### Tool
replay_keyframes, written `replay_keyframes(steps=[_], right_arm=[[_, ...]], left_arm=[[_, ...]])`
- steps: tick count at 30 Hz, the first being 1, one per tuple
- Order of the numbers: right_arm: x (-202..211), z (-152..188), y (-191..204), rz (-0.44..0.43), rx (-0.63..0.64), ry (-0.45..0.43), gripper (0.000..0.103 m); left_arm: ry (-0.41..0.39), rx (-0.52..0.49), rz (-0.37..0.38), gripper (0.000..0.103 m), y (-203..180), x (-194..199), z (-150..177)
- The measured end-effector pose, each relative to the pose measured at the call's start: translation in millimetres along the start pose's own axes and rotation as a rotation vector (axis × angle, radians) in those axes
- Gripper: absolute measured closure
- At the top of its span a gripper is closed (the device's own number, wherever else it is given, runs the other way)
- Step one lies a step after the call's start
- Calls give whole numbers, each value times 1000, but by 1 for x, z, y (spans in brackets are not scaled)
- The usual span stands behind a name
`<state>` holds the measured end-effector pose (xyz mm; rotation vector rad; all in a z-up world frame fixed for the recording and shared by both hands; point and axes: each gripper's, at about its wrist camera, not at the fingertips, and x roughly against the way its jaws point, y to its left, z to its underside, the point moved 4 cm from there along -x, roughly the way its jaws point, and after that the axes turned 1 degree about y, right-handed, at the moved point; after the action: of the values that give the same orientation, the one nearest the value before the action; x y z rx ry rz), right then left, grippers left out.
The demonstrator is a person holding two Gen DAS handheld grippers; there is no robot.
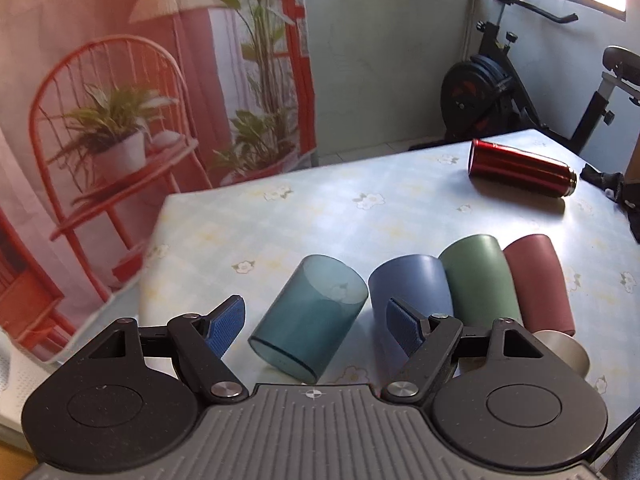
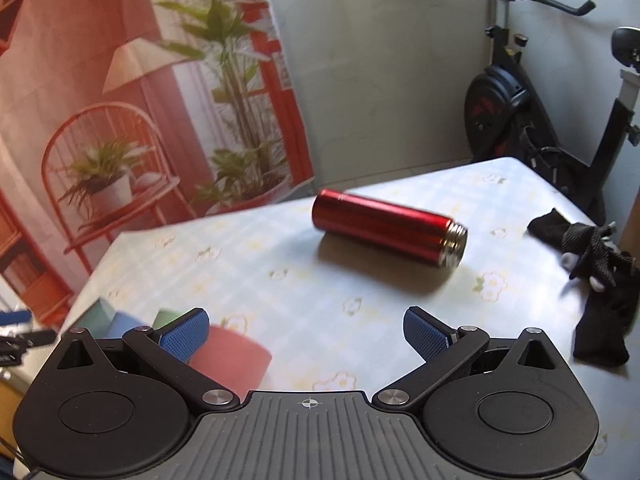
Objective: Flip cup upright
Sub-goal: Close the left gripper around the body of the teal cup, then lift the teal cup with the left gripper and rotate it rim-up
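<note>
A clear teal cup [image 1: 308,316] lies on its side on the table, mouth toward me, between the fingers of my open left gripper [image 1: 316,326], which do not touch it. Beside it on the right lie a blue cup [image 1: 408,284], a green cup [image 1: 480,280] and a pink cup [image 1: 538,280], all on their sides. A red metal flask [image 2: 386,226] lies on its side farther back; it also shows in the left wrist view [image 1: 520,168]. My right gripper [image 2: 306,334] is open and empty, well short of the flask. The pink cup [image 2: 230,360] sits by its left finger.
The table [image 2: 280,272] has a pale floral cloth. Black gloves [image 2: 600,280] lie at its right side. A small metal lid or cup [image 1: 568,354] sits below the pink cup. An exercise bike [image 1: 500,80] stands behind the table, and a printed backdrop [image 1: 120,120] hangs at the left.
</note>
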<state>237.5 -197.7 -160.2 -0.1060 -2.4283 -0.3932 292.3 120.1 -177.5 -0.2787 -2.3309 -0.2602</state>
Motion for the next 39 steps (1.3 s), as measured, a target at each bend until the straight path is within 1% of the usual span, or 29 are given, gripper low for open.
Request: replay_keyframes(steps=[1,3,6,9,15,20,23,25,28,32,35,39], right_arm=[[-1,-2,-1,7,-4,1,0],[-5,-4,-5,18,-24,9,0],[-13,-5,-8,41,-47,27,0],[-23,-5,-10,71,-52,43,0],[-37,-2,-12,73,-74,78,0],[-44,1,-13,72,-78,96,0],[-45,3,-15,69,-88,102,0],[-45,3,-17,68,-95,103,0],[-43,3,-19,63,-104,102,0],[-39,1,-25,53,-127,88,0],[-36,1,-28,38,-147,86,0],[-31,2,-31,27,-159,78,0]], left_arm=[[18,-2,15,23,2,-9,0],[43,-14,19,23,3,-25,0],[49,-17,21,23,6,-43,3],[71,2,50,23,9,-56,7],[106,0,61,23,16,-72,15],[139,-33,69,22,16,-81,18],[139,-41,71,23,15,-83,19],[133,-46,69,25,14,-82,18],[145,-7,89,30,16,-80,17],[120,29,81,31,21,-66,11],[134,68,85,32,24,-60,10],[116,60,76,33,19,-46,6]])
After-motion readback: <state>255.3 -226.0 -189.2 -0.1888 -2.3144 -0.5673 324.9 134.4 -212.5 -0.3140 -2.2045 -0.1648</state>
